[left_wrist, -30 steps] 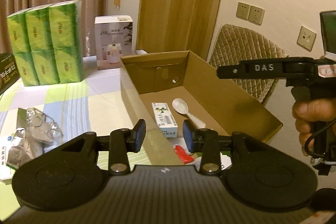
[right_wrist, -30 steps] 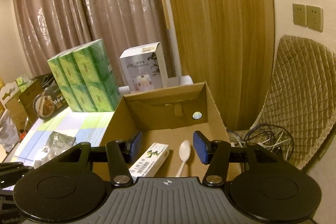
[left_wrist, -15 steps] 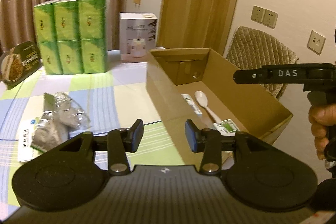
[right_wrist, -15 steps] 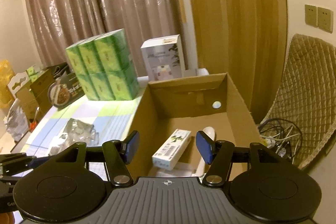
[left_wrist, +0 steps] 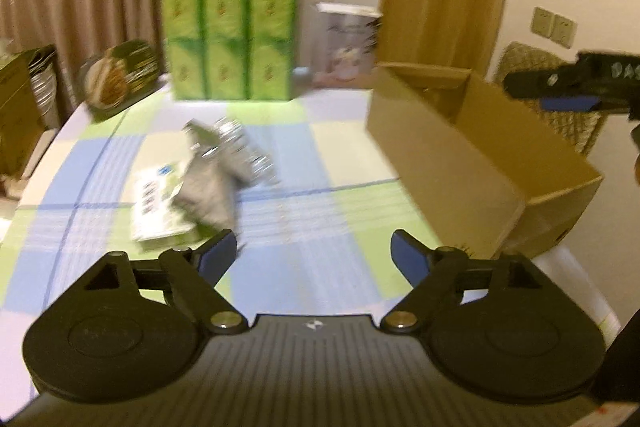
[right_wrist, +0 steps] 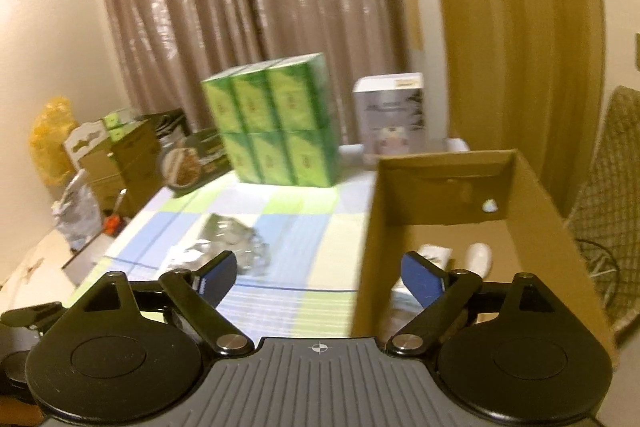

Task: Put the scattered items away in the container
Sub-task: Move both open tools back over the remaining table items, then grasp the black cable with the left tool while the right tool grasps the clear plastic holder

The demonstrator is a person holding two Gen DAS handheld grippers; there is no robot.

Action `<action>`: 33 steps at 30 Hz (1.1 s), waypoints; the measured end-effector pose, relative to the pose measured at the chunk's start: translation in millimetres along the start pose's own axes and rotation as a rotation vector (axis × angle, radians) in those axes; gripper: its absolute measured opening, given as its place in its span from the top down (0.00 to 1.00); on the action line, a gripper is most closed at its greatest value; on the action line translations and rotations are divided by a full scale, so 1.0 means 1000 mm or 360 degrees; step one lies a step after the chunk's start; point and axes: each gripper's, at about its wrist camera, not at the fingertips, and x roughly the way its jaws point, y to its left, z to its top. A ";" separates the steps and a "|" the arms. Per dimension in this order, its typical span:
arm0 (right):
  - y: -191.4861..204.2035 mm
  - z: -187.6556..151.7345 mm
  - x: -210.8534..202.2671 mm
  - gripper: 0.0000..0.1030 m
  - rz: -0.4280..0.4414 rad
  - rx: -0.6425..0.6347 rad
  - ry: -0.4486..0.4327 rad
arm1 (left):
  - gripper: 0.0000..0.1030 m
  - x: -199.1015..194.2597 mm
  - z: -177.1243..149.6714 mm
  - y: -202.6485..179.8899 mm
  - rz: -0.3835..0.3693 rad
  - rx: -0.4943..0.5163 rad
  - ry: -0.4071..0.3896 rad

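An open cardboard box [left_wrist: 452,155] [right_wrist: 536,187] stands on the right of the checked table. Inside it lie a white spoon [right_wrist: 478,257] and a small white-green carton [right_wrist: 434,253]. On the table to its left lie a crumpled silver foil packet [left_wrist: 222,163] [right_wrist: 236,247] and a flat white-green packet [left_wrist: 158,203]. My left gripper [left_wrist: 312,255] is open and empty, above the table just right of the packets. My right gripper [right_wrist: 314,275] is open and empty, over the box's left wall; it shows as a black bar [left_wrist: 568,83] in the left wrist view.
A stack of green tissue packs [left_wrist: 230,31] [right_wrist: 274,123] and a white appliance box [left_wrist: 350,43] [right_wrist: 390,115] stand at the table's far edge. A dark food package [left_wrist: 118,79] leans at the far left. A quilted chair [right_wrist: 608,203] sits right of the box.
Both grippers have opened wider and swung left, away from the box. The left one now faces the packets on the table; the right one has pulled back over the box's left wall.
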 end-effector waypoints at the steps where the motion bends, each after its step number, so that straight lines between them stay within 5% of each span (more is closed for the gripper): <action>1: 0.007 -0.001 0.002 0.11 0.0016 -0.0010 0.0003 | 0.18 -0.002 -0.004 0.007 0.0022 -0.0005 0.0007; 10: 0.055 -0.009 0.022 0.08 0.0137 -0.0093 0.0052 | 0.13 -0.015 -0.029 0.064 0.0153 -0.0012 0.0071; 24: 0.078 -0.031 0.074 0.08 0.0173 -0.0087 0.0206 | 0.14 0.037 -0.029 0.091 0.0003 0.0112 0.0223; 28: 0.080 -0.036 0.096 0.08 0.0172 -0.0089 0.0250 | 0.24 0.062 -0.031 0.092 -0.0014 0.0176 0.0271; 33: 0.079 -0.041 0.122 0.08 0.0153 -0.0084 0.0287 | 0.25 0.085 -0.027 0.094 -0.0041 0.0211 0.0269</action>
